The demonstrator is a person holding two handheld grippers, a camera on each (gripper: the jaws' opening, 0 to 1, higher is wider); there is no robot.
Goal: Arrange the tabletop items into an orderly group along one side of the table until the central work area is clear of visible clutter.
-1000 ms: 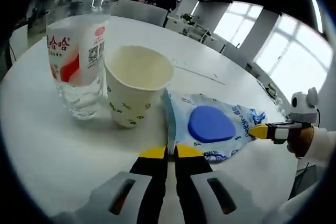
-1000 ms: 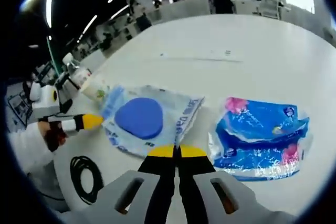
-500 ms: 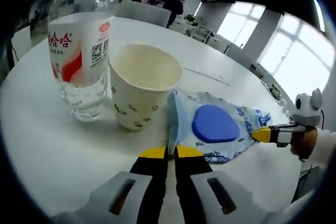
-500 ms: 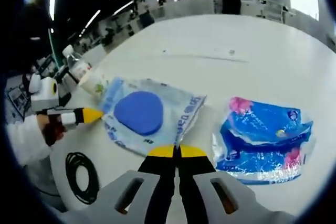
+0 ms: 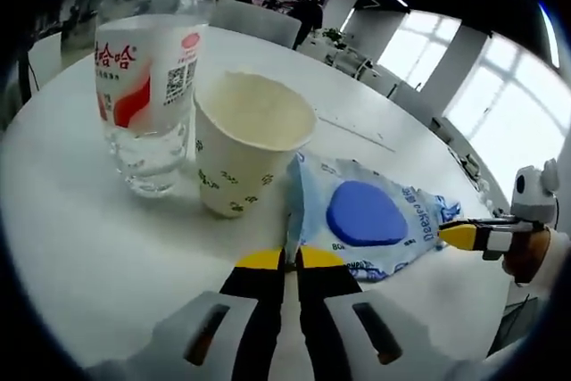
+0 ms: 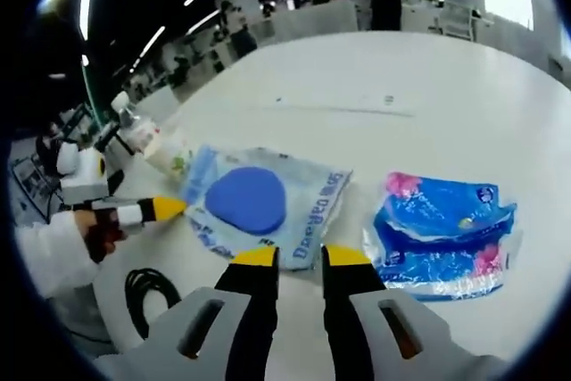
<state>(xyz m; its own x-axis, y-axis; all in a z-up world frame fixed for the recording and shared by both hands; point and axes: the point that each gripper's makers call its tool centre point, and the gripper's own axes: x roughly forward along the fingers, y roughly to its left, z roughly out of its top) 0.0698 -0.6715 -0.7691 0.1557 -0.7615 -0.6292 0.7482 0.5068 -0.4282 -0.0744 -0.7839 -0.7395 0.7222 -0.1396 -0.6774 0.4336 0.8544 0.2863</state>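
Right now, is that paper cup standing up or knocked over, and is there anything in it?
Upright. The paper cup stands on its base on the table, mouth up, beside the water bottle. What shows of its inside looks empty.

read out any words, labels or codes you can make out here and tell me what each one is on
"哈哈" in red, the visible end of the brand: label of the water bottle.
QR code beside it on that label: too small to scan.
Small green print on the paper cup: blurred, unreadable.
Blue lettering on the wipes pack: too distorted to read.
Print on the blue-and-pink packet: unreadable.
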